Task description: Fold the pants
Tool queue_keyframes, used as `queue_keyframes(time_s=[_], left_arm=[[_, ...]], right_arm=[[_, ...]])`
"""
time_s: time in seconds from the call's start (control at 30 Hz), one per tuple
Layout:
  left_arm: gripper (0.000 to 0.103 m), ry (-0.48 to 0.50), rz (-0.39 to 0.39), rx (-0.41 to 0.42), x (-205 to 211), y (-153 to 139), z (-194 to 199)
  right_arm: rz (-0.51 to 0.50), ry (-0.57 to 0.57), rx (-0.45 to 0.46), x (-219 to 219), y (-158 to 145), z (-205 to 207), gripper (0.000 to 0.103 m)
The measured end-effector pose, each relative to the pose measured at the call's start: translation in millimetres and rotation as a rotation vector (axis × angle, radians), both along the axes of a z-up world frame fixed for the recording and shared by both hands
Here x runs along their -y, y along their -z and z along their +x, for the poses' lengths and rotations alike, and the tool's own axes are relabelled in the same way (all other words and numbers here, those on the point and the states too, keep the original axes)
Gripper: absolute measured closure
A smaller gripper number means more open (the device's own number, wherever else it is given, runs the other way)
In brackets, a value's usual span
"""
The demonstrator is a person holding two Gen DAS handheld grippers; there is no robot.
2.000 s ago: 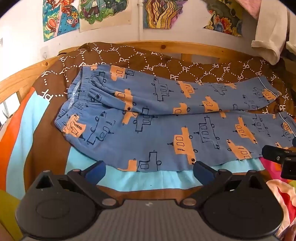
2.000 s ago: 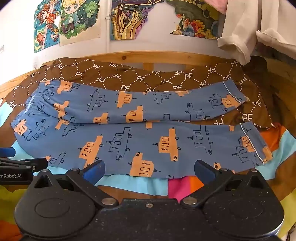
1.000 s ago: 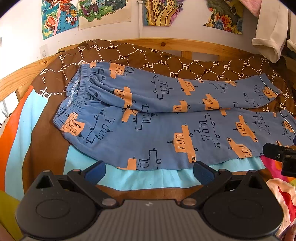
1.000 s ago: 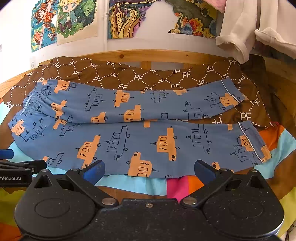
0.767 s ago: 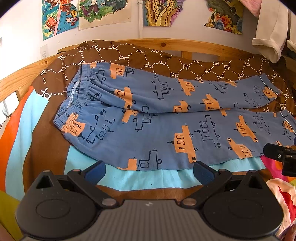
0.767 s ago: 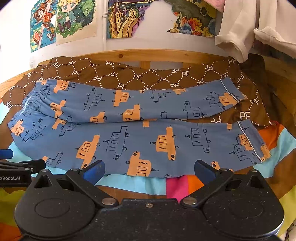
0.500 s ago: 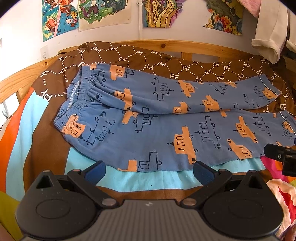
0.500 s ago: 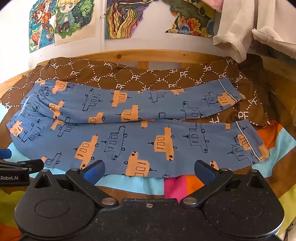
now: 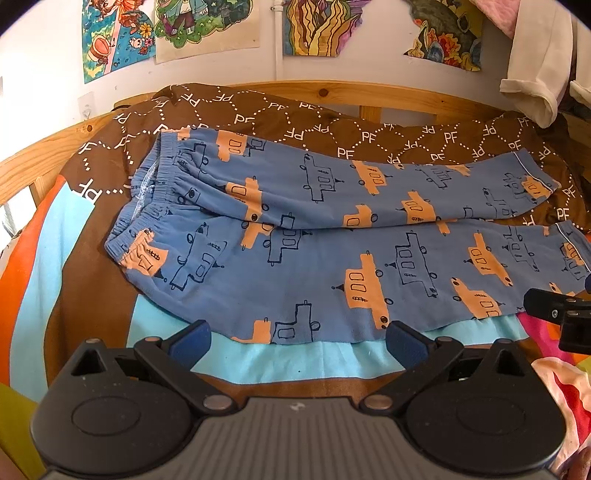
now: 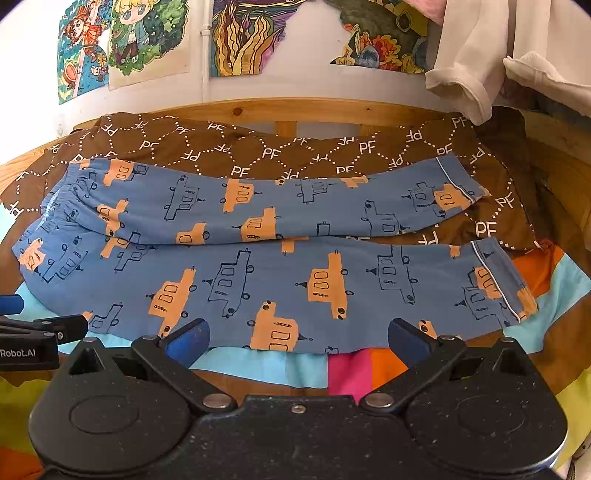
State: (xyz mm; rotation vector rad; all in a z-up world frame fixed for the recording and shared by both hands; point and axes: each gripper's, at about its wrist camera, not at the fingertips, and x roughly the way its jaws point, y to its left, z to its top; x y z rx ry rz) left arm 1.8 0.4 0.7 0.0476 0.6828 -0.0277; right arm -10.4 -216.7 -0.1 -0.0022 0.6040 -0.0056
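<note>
Barely shifted, both tools [image 9: 297,338] [image 10: 297,338] hover wide open before pants [image 9: 332,236].

Brown PF-patterned blanket [image 9: 295,122] over striped sheet [image 9: 74,236]; wooden bed rail [image 10: 314,109]; wall posters [image 9: 199,27]; cream garment [image 10: 480,55] hanging.

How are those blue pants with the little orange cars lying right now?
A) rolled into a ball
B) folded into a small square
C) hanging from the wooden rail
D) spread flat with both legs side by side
D: the pants lie spread flat on the bedding, both legs side by side.
</note>
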Motion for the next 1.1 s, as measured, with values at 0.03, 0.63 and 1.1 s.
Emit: queue_keyframes(time_s=[0.03,0.63,1.1], left_arm=[[0.0,0.0,0.0,0.0,0,0,0],[0.0,-0.039,0.03,-0.028,-1,6,4],[0.0,0.043,0.038,-0.008,6,-34,37]], right_arm=[[0.0,0.001,0.0,0,0,0,0.001],[-0.024,-0.024,-0.076,2,8,7,0.001],[-0.047,-0.157,-0.118,31,-35,37,0.001]])
